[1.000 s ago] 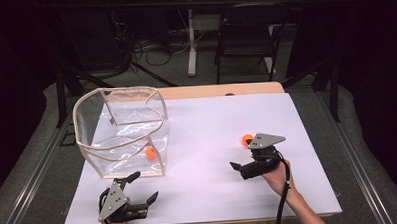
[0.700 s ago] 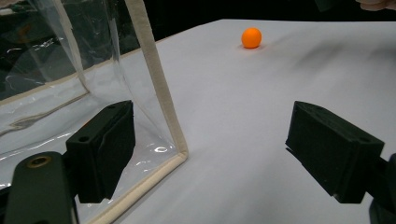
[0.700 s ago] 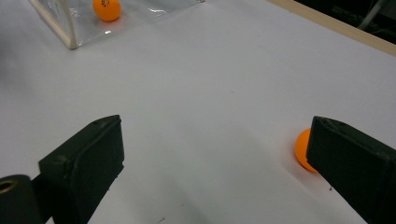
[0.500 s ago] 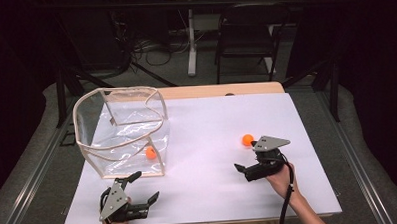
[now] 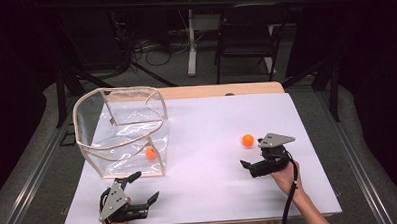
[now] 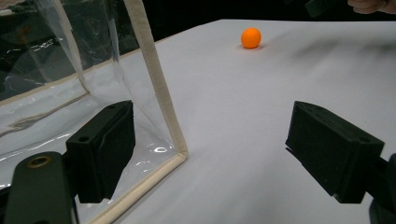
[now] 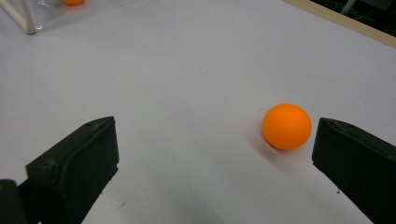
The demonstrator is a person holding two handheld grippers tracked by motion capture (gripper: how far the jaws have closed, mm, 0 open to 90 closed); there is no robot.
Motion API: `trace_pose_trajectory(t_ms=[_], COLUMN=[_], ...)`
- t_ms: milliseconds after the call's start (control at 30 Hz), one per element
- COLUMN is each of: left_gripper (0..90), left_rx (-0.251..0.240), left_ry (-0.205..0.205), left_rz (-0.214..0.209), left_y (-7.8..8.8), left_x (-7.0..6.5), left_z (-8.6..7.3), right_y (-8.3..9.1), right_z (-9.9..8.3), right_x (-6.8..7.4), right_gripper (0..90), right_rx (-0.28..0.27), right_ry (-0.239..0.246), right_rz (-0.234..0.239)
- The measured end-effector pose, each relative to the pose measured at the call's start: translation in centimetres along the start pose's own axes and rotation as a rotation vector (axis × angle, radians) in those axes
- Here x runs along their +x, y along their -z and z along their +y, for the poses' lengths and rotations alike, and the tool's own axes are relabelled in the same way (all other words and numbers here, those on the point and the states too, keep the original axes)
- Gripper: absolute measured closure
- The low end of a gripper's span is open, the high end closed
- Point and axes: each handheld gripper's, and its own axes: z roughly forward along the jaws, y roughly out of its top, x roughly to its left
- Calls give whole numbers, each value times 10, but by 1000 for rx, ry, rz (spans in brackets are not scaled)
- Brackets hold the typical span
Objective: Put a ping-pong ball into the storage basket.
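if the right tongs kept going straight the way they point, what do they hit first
Likely the loose orange ball on the white table. It lies just ahead of the open right tongs, near one jaw, so it could be clipped instead of passing between the jaws.

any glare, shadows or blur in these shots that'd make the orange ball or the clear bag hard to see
High view: the room behind is dark, the white table is evenly lit, and the orange ball stands out. Left gripper view: bright glints streak the clear bag, and faint smeared shadows lie right of the ball. Right gripper view: the ball is sharp, with a soft shadow beneath.
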Motion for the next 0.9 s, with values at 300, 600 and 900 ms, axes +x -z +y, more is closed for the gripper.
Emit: trace_pose_trajectory(t_ms=[300, 600, 900], left_gripper=[157, 157, 157], left_rx=[0, -1, 1], left_ry=[1, -2, -3], left_rz=[-3, -6, -7], left_y=[-1, -2, -2], left_x=[0, 0, 0], left_z=[0, 0, 0], right_y=[-1, -2, -10], right_z=[-4, -6, -4], right_x=[-9, -17, -25], right_gripper=[2, 2, 1], right_rx=[10, 19, 26], right_ry=[-21, -33, -45], right_rz=[-24, -39, -47])
